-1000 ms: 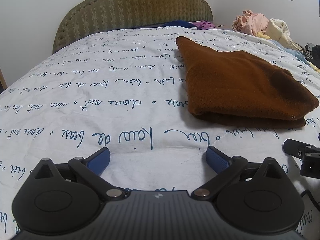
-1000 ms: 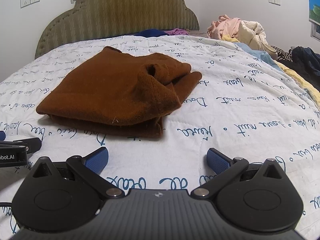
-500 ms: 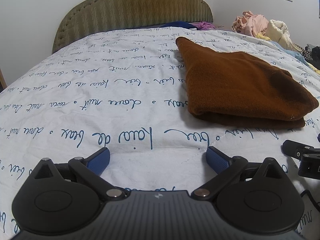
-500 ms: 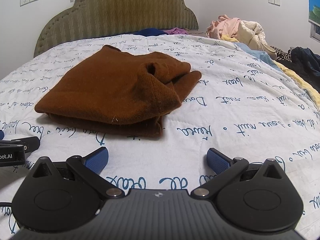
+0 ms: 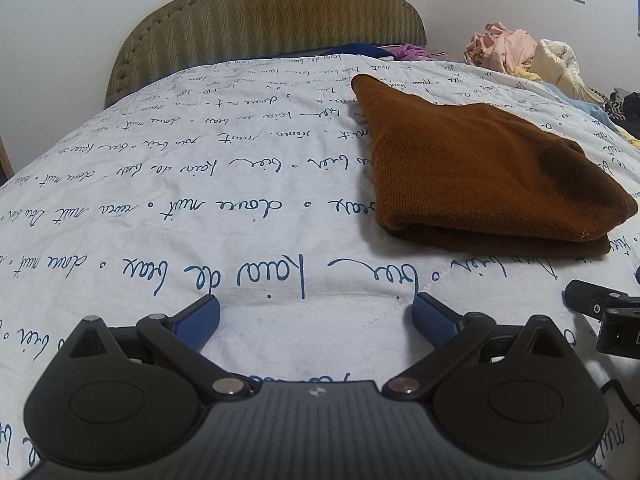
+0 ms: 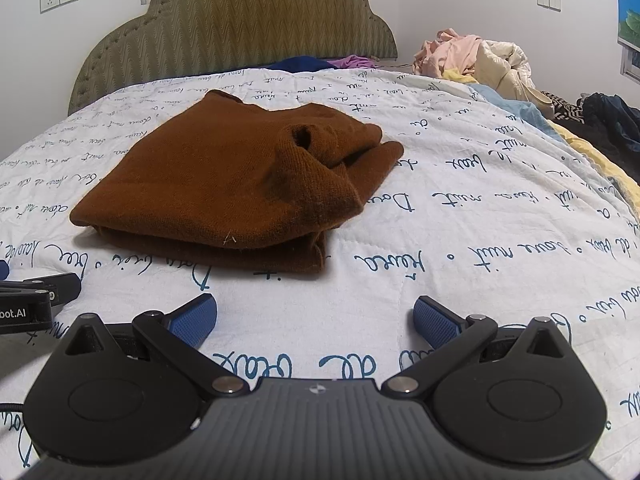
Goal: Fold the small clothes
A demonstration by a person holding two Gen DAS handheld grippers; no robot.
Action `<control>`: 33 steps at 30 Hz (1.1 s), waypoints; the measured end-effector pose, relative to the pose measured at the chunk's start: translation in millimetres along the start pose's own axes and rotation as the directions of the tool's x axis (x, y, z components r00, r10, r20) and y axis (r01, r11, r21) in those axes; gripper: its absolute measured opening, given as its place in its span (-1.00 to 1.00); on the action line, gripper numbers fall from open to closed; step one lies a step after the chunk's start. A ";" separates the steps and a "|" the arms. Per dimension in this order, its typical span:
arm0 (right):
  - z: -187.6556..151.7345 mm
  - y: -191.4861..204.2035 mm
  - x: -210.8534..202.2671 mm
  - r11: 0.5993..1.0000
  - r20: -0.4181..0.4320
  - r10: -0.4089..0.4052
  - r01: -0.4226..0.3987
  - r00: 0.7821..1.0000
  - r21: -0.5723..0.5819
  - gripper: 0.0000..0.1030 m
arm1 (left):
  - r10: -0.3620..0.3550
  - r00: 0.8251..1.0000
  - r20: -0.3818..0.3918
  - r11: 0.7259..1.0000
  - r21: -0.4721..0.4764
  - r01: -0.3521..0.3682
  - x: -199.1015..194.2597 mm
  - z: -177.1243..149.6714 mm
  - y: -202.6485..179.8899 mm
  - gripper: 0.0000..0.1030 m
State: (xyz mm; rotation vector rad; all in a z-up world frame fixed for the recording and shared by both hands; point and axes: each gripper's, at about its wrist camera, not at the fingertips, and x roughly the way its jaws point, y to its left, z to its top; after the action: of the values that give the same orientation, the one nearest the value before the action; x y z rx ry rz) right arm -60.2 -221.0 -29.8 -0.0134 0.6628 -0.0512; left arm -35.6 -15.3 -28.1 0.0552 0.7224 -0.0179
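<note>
A brown knitted garment (image 5: 476, 168) lies folded on the white bedspread (image 5: 200, 184) with blue script, ahead and to the right of my left gripper (image 5: 316, 320). In the right wrist view the garment (image 6: 224, 184) lies ahead and to the left of my right gripper (image 6: 316, 320). Both grippers are open and empty, low over the bedspread (image 6: 480, 240), short of the garment's near edge. The right gripper's tip shows in the left wrist view (image 5: 600, 308); the left gripper's tip shows in the right wrist view (image 6: 36, 292).
An olive padded headboard (image 5: 272, 16) stands at the far end. A heap of pink and cream clothes (image 6: 472, 56) lies at the far right. Blue and purple cloth (image 6: 320, 63) lies by the headboard. Dark clothes (image 6: 608, 120) lie at the right edge.
Both views have shifted very slightly; the garment sits a touch lower and nearer in the right wrist view. Both grippers stay open and empty.
</note>
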 end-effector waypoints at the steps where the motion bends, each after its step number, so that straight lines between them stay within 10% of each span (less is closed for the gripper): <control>1: 0.1 0.5 -0.1 1.000 0.000 -0.001 0.001 1.000 -0.002 1.00 | 0.000 1.000 0.000 1.000 0.000 0.000 0.1 0.1 0.0 1.00; 33: 0.9 1.8 -0.3 1.000 -0.004 -0.014 0.014 1.000 -0.005 1.00 | -0.002 1.000 0.002 1.000 -0.001 0.002 -0.2 -0.1 -0.7 1.00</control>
State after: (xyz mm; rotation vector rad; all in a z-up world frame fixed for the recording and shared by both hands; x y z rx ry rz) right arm -59.9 -219.3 -29.0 -0.0223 0.6673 -0.0635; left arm -35.9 -16.1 -28.1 0.0539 0.7205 -0.0192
